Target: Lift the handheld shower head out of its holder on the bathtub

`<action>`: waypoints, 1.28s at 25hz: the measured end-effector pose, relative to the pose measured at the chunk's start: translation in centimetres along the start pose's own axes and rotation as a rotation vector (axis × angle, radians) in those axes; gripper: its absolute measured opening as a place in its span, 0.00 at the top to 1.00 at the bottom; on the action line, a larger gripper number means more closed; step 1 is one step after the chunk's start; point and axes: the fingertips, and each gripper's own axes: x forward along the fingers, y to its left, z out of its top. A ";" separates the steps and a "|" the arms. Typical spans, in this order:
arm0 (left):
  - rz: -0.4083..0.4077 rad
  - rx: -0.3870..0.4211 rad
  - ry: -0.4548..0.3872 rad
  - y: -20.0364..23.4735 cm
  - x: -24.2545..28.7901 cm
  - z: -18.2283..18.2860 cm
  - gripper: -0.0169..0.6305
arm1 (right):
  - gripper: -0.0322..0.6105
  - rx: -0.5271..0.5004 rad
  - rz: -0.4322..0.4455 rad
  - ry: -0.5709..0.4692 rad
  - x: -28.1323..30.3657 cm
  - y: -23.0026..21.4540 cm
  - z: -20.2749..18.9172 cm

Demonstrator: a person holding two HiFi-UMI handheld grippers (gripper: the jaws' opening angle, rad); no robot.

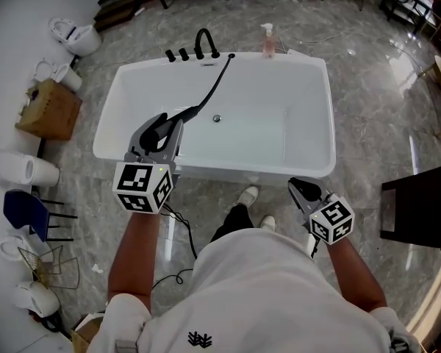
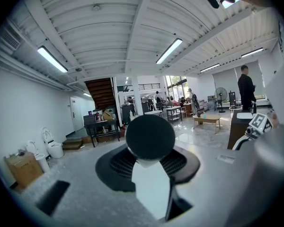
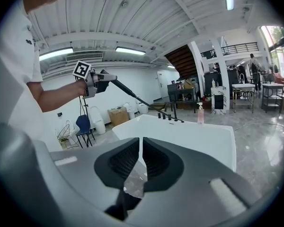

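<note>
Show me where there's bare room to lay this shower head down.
The bathtub floor right of the drain is bare, and so is the right rim. The back ledge is crowded: faucet fittings, hose end, soap bottle. Left of the tub, a cardboard box and toilets stand on the floor.

Bathtub [image 1: 268, 112] interior open; hose [image 1: 214, 87] spans its left, seemingly taut.

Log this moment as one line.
left hand-held gripper: shut on shower head | shower head: lifted above bathtub near rim, hose trailing to far deck | right hand-held gripper: shut, empty, outside bathtub
</note>
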 end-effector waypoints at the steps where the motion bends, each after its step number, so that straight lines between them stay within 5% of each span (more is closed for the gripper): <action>1: 0.001 -0.004 -0.002 0.1 -0.3 0.1 0.76 | 0.89 -0.001 0.000 0.000 0.0 0.0 0.0; 32: -0.020 -0.016 0.011 -2.2 -0.3 -0.1 0.76 | 0.91 -0.002 -0.016 0.000 -1.0 -1.3 -0.4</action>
